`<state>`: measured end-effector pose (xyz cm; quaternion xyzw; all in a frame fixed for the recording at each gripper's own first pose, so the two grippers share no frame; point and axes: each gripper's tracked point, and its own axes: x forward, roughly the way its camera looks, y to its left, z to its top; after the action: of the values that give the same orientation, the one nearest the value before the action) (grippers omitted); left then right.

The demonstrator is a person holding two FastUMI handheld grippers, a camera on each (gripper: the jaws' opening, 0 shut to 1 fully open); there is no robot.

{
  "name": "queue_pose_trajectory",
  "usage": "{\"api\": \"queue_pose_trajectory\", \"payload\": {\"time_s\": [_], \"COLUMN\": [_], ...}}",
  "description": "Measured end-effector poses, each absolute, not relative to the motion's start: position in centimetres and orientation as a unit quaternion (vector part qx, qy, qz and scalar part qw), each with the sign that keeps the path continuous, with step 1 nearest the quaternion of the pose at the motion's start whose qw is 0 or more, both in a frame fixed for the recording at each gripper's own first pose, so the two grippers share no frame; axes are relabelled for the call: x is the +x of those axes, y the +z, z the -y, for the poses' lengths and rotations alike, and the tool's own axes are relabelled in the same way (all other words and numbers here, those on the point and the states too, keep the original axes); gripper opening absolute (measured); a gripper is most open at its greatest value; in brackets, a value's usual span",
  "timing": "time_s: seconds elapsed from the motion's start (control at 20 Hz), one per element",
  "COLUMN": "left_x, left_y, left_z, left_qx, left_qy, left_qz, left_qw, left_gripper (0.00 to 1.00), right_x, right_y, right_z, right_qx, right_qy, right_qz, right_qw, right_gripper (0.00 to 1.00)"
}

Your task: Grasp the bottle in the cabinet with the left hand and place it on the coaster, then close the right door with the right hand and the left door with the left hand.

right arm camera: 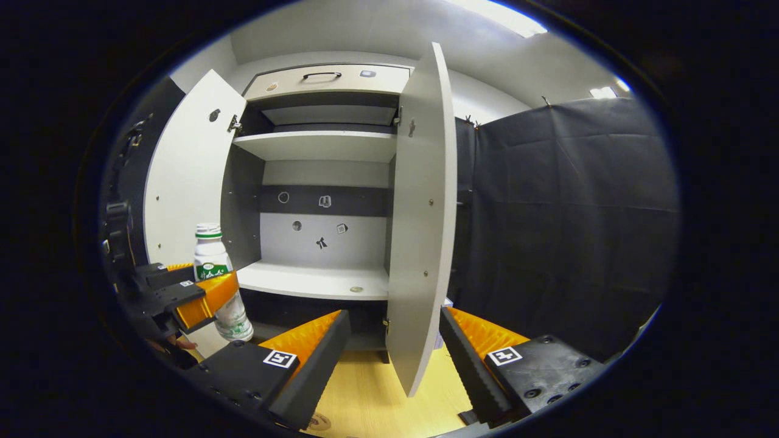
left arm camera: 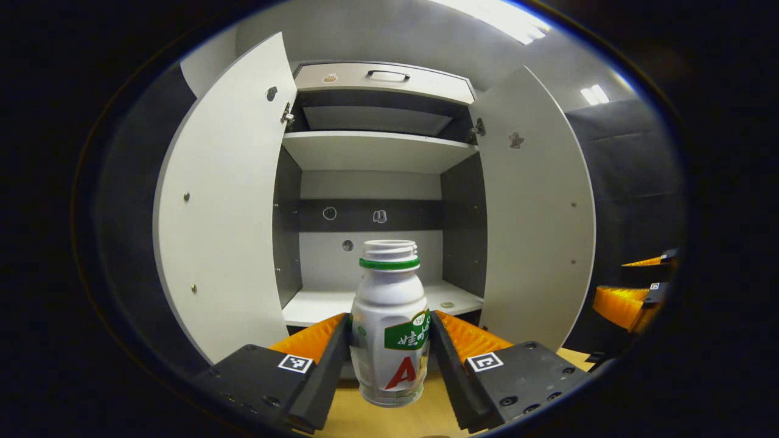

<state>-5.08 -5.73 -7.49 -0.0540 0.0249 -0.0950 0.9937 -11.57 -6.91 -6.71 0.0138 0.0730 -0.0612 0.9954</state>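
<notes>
A white bottle [left arm camera: 389, 328] with a green neck ring and no cap stands upright between the fingers of my left gripper [left arm camera: 389, 325], which is shut on its body just in front of the open cabinet [left arm camera: 377, 152]. The right gripper view shows the same bottle [right arm camera: 211, 255] held by the left gripper [right arm camera: 204, 295] at the far left, its base near the wooden table [right arm camera: 365, 389]. My right gripper [right arm camera: 394, 316] is open, and the lower edge of the right door [right arm camera: 423, 213] hangs between its fingers. The left door [left arm camera: 225, 213] stands wide open.
The cabinet's lower shelf [left arm camera: 316, 304] carries a small round disc [left arm camera: 447, 305]. A drawer with a dark handle [left arm camera: 387, 74] sits on top. A round brownish disc [right arm camera: 319, 421] lies on the table near the bottom edge. Black cloth wall [right arm camera: 566, 213] stands to the right.
</notes>
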Motion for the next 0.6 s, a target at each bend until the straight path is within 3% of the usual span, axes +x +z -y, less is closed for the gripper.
{"api": "queue_pose_trajectory", "payload": {"time_s": [0.3, 0.5, 0.6], "left_x": [-8.1, -9.7, -10.5], "left_y": [-15.2, -20.5, -23.2], "left_z": [8.2, 9.4, 10.3], "left_qx": [-0.092, -0.062, -0.058], "left_qy": [-0.096, -0.073, -0.059], "left_qz": [-0.027, -0.032, -0.045], "left_qw": [0.991, 0.995, 0.996], "left_gripper": [0.77, 0.77, 0.77], "right_x": [-10.0, -9.1, -8.8], "right_y": [-10.6, -14.6, -16.8], "right_z": [10.5, 10.8, 10.5], "right_qx": [-0.005, -0.02, -0.03], "right_qy": [-0.116, -0.109, -0.093], "right_qz": [-0.062, -0.07, -0.083], "right_qw": [0.991, 0.991, 0.992], "right_gripper": [0.98, 0.94, 0.98]}}
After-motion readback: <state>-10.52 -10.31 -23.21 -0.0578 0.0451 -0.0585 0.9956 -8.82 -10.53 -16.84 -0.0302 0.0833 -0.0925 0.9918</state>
